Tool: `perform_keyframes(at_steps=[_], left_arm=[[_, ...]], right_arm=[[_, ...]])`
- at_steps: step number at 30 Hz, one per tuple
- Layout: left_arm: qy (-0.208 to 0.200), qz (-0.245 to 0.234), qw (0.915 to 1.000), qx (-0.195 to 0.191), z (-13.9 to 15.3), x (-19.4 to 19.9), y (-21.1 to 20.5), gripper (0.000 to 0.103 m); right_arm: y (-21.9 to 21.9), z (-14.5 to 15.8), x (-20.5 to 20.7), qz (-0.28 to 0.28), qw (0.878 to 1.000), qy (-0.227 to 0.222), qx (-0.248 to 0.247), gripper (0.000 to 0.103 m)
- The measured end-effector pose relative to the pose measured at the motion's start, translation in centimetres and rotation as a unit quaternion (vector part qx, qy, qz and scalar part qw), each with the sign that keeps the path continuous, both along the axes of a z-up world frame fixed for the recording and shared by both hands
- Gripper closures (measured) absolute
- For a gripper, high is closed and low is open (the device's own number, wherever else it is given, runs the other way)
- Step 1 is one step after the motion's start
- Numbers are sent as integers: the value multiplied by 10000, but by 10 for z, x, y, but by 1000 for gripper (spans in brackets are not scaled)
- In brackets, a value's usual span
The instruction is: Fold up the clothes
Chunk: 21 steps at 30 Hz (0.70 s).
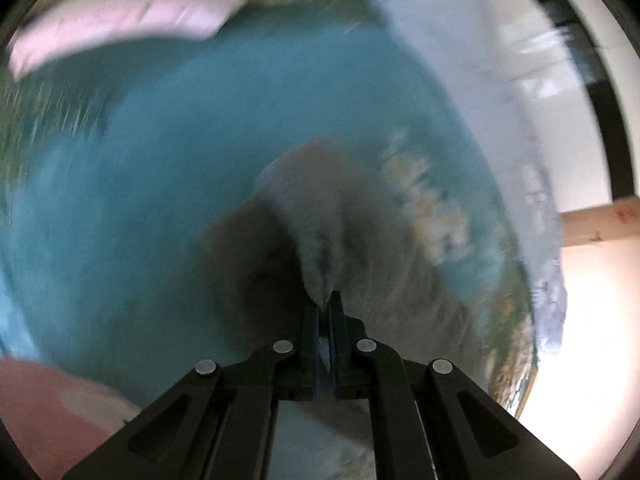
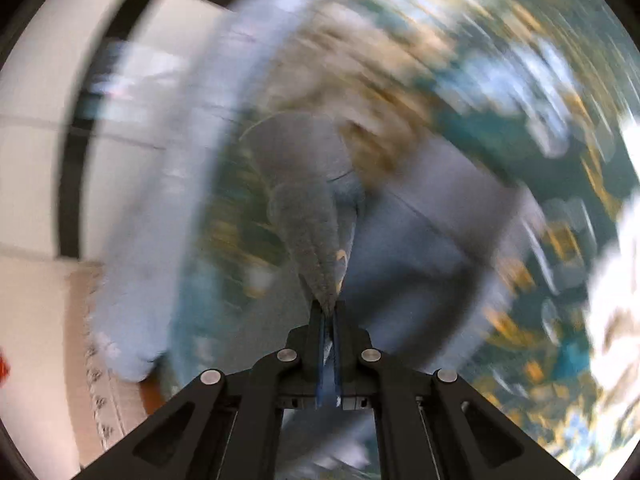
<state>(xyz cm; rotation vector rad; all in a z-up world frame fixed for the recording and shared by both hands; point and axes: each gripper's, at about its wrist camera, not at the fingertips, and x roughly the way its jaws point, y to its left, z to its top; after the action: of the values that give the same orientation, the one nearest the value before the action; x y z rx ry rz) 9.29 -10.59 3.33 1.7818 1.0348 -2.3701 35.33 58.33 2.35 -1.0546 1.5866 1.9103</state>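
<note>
Grey cloth (image 1: 320, 240) is the garment being handled, and both views are heavily smeared by blur. In the left wrist view the left gripper (image 1: 327, 300) stands at the bottom centre with its two black fingers pressed together, and a bunched point of the grey cloth is pinched between their tips. From that pinch the cloth fans away from the gripper, up and outward, darker on its left side and paler grey in the middle. Beyond it lies a plain teal sheet (image 1: 160, 140) that fills most of the view. A pale pink garment (image 1: 120, 20) lies farther off near the upper left edge, well apart from the gripper. A pale blue band (image 1: 460, 80) curves along the right of the sheet, with light floor beyond it.

In the right wrist view the right gripper (image 2: 329, 308) is likewise clamped, its fingers closed on a narrow fold of the same grey cloth (image 2: 308, 220). The fold rises straight ahead from the fingertips and widens into a smoother grey panel to the right. Under and behind it spreads a teal patterned cover (image 2: 520, 80) with yellow and white marks. The pale blue band (image 2: 160, 200) curves down the left, and white floor tiles (image 2: 36, 160) lie farthest left.
</note>
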Motion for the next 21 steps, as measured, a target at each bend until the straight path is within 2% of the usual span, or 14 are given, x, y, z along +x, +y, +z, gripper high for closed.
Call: perform_keyframes(at_steps=[4, 8, 12, 18, 20, 21], left_arm=[[-198, 95, 9997, -127, -8, 9, -3, 100], [-146, 25, 9984, -541, -4, 12, 4, 100], [-382, 65, 9979, -511, -12, 15, 1, 100], [-826, -2, 9938, -746, -31, 6, 7, 99], [-829, 52, 9939, -720, -33, 3, 7, 99], [-803, 93, 9943, -697, -34, 2, 6, 99]], right_arm=[[-5, -24, 13, -125, 9995, -220, -171, 99], [-1, -11, 6, -70, 9999, -1, -129, 99], [2, -10, 3, 82, 9999, -39, -66, 99], [11, -16, 14, 35, 9998, 50, -191, 93], [17, -15, 16, -99, 9997, 163, -163, 78], [21, -14, 17, -181, 9995, 218, -154, 59]])
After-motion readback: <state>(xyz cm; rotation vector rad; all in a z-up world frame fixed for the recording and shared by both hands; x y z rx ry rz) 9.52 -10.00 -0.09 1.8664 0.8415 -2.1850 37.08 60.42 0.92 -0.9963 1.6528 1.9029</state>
